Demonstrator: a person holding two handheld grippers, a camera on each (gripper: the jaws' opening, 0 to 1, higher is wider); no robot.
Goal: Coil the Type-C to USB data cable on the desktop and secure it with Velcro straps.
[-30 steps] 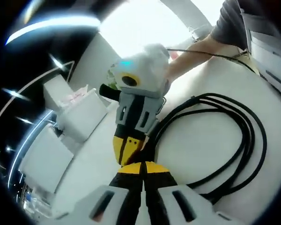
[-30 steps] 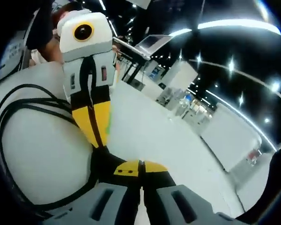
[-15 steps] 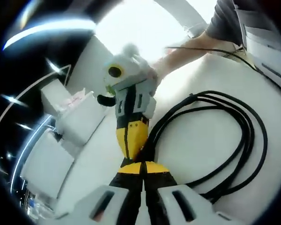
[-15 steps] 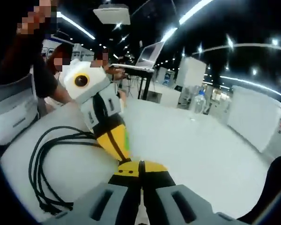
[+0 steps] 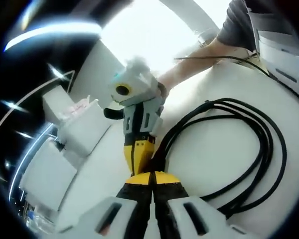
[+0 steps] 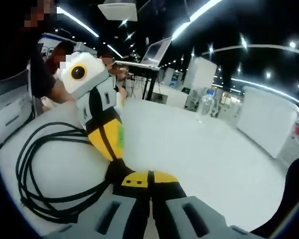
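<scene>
The white surface (image 5: 224,164) carries everything; in the right gripper view it (image 6: 189,149) runs back toward white partitions and a laptop on a stand (image 6: 157,50) in a dark hall lit by strip lights.

On it lies the black data cable (image 5: 269,144), already gathered into a loose coil of several loops. In the left gripper view the coil spreads to the right of the tools, and its strands draw together into one bundle at the jaw tips. In the right gripper view the same coil (image 6: 27,164) lies to the left, again narrowing toward the tips.

White boxes (image 5: 84,127) stand on the far left in the left gripper view. A person's forearm (image 5: 194,62) in a grey short sleeve reaches in from the upper right of that view.

The left tool (image 5: 152,180) has its yellow-tipped jaws pressed together at the point where the cable bundle ends; whether the cable sits between them I cannot tell. The right tool (image 5: 137,154) enters that view from above, its tip right against the left tool's tip and beside the bundle.

In its own view the right tool (image 6: 149,179) likewise has its jaws together. The left tool (image 6: 107,144) slants down from the upper left there, its tip meeting the gathered cable just beside the right tool's tips; what either one pinches is hidden.
</scene>
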